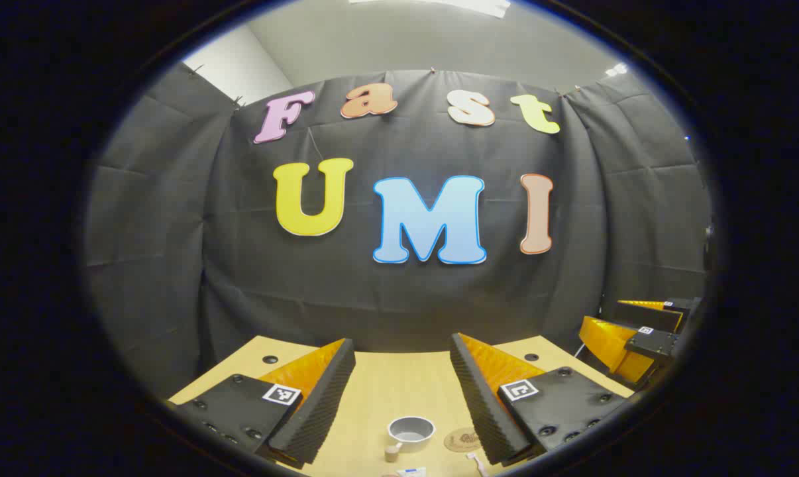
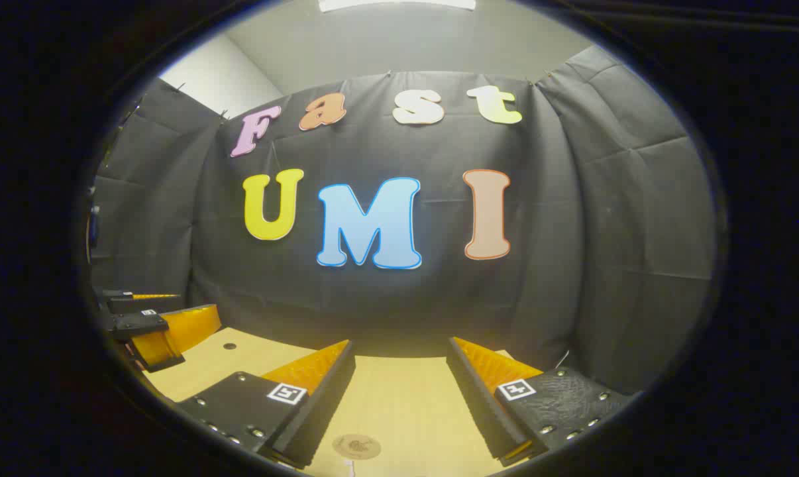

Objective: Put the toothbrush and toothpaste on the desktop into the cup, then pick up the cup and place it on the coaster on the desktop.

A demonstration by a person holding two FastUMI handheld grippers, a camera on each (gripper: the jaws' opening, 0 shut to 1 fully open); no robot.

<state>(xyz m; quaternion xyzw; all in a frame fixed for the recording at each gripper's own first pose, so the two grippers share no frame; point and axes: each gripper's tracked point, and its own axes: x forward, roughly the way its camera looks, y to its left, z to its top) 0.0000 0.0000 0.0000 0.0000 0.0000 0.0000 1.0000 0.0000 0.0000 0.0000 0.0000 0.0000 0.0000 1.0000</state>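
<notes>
In the left gripper view a grey cup (image 1: 411,430) with a side handle stands upright on the wooden desktop (image 1: 386,384), low between my left gripper's (image 1: 401,346) fingers. A round brown coaster (image 1: 462,439) lies just right of the cup. The tip of a toothbrush (image 1: 477,464) and the end of a toothpaste tube (image 1: 409,472) peek in at the bottom edge. The left gripper is open and holds nothing. My right gripper (image 2: 399,346) is also open and empty, raised over the desktop (image 2: 399,397), with the coaster (image 2: 356,446) below its left finger.
The black cloth wall closes the desk's far edge and both sides. The right gripper (image 1: 638,334) shows at the right of the left gripper view, and the left gripper (image 2: 154,324) at the left of the right gripper view. Small holes (image 1: 270,359) mark the desktop's far corners.
</notes>
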